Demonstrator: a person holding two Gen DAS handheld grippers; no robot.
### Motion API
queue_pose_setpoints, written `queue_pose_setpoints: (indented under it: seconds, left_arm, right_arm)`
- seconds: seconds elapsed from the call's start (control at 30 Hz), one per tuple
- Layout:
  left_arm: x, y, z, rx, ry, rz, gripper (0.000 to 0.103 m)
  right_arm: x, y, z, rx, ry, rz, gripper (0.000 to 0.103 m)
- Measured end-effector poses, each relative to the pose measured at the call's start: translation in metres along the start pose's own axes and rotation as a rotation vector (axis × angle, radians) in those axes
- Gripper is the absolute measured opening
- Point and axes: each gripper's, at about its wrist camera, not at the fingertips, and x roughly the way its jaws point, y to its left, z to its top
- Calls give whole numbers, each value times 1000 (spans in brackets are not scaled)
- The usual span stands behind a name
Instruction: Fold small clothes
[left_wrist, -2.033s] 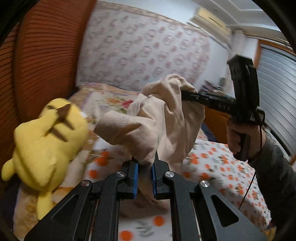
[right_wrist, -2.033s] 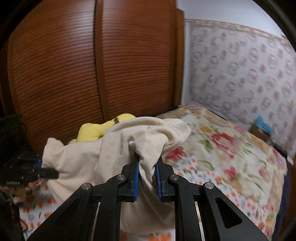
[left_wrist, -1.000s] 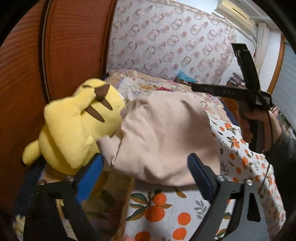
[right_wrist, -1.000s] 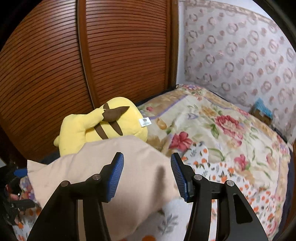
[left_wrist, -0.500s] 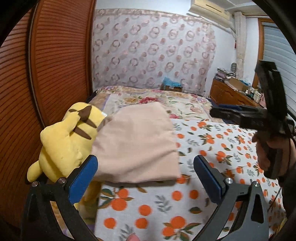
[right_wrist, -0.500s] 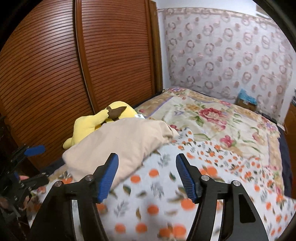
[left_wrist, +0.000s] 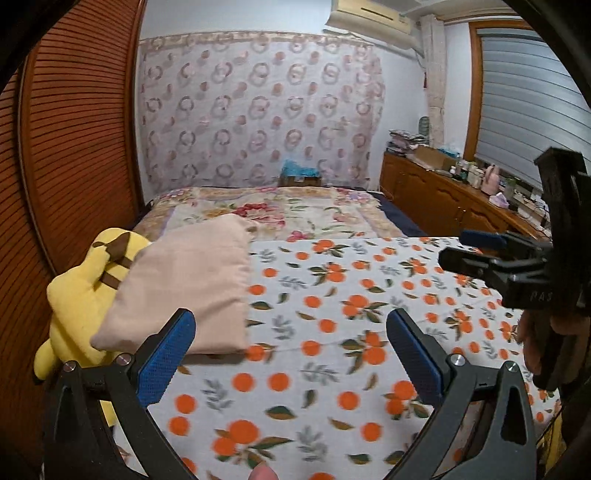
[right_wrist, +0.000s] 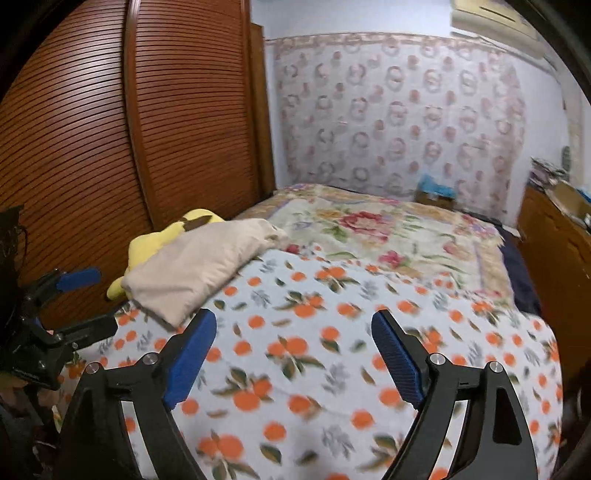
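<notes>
Now, two seconds after we held the beige garment (left_wrist: 192, 284) pinched aloft between both grippers, it lies folded at the left edge of the orange-print blanket (left_wrist: 351, 332), its far side resting against the yellow plush toy (left_wrist: 85, 291). We have let go and pulled both tools back since then. Our left gripper (left_wrist: 291, 354) stands with its blue pads (left_wrist: 164, 363) spread wide, holding nothing, the garment at about 10 o'clock just beyond its left pad. Our right gripper (right_wrist: 293, 354) is likewise wide open and empty, the garment (right_wrist: 199, 266) at 10 o'clock from it, well apart. Both hover level above the blanket, aimed toward the floral quilt (right_wrist: 388, 229) and patterned curtain (left_wrist: 258, 122). The right gripper shows at 3 o'clock in the left view, gripped in our hand (left_wrist: 546, 343).
</notes>
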Motion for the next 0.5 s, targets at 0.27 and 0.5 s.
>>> queue_pose_setpoints:
  seconds: [0.27, 0.5]
  left_arm:
    - [-17, -38, 1, 36, -16, -20, 103]
    - [-36, -57, 15, 46, -65, -15, 103]
  right_arm:
    - [-53, 10, -22, 52, -37, -102, 87]
    - [-102, 26, -32, 77, -122, -198, 87]
